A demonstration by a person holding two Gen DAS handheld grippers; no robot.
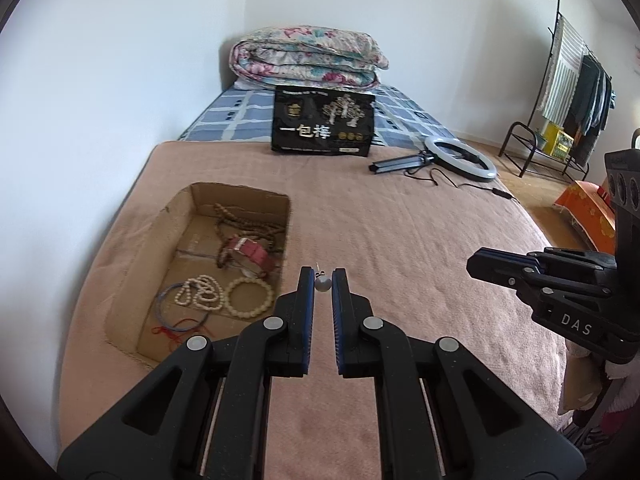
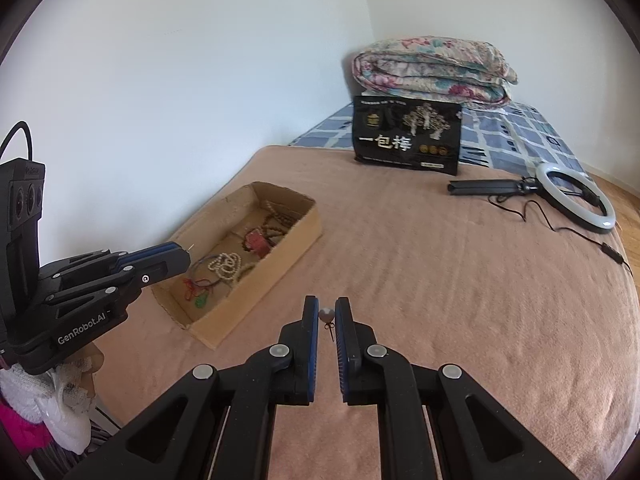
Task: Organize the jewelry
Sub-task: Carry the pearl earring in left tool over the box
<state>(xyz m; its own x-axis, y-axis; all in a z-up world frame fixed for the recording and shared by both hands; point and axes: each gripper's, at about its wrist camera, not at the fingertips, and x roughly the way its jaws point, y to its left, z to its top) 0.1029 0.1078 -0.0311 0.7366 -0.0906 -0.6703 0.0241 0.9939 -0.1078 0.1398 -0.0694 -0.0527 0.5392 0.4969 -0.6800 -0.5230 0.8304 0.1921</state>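
Observation:
My left gripper [image 1: 322, 280] is shut on a pearl earring [image 1: 322, 284], held above the pink blanket just right of the cardboard box [image 1: 160, 240]. My right gripper [image 2: 327, 312] is shut on a second pearl earring [image 2: 326, 314], its post hanging down, held above the blanket right of the box [image 2: 296, 236]. The box holds several bead bracelets [image 1: 248, 296], a pearl necklace [image 1: 200, 292], brown prayer beads [image 1: 240, 220], a red item [image 1: 250, 256] and a red cord [image 2: 192, 284]. Each gripper shows in the other's view, the right [image 1: 474, 264] and the left [image 2: 186, 260].
A black packet [image 1: 323, 124] stands at the far end of the blanket [image 1: 400, 240]. A ring light [image 1: 460, 158] with its cable lies at the far right. A folded floral quilt [image 1: 308, 56] sits by the wall. A clothes rack [image 1: 568, 92] stands on the floor.

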